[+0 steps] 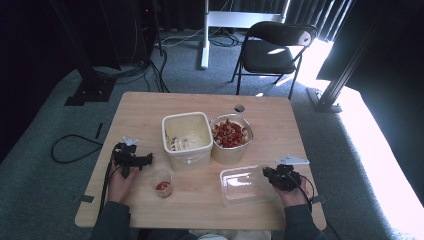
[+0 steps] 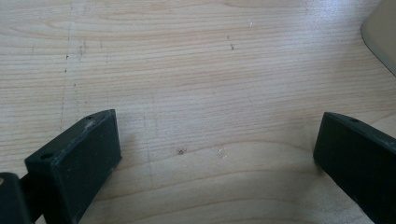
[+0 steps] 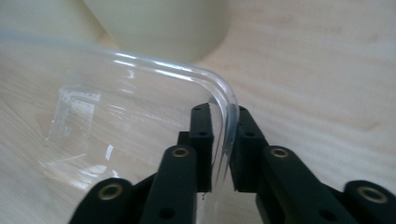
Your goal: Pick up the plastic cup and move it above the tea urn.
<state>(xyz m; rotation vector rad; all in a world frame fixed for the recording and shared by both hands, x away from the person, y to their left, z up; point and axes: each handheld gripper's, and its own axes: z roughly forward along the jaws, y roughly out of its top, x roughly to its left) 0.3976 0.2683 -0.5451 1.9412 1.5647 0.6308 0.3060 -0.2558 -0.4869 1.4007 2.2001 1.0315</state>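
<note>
While the right tool (image 3: pixel 223 140) pinches the clear container's (image 1: pixel 245 184) wall, the left tool (image 2: pixel 215 154) stands spread over bare desk (image 2: pixel 196 70) (no writing readable anywhere).

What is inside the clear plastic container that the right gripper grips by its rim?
Nothing: the clear plastic container looks empty, with the wooden table showing through its base. The right gripper is clamped on its rim, hiding a small strip of wall.
</note>
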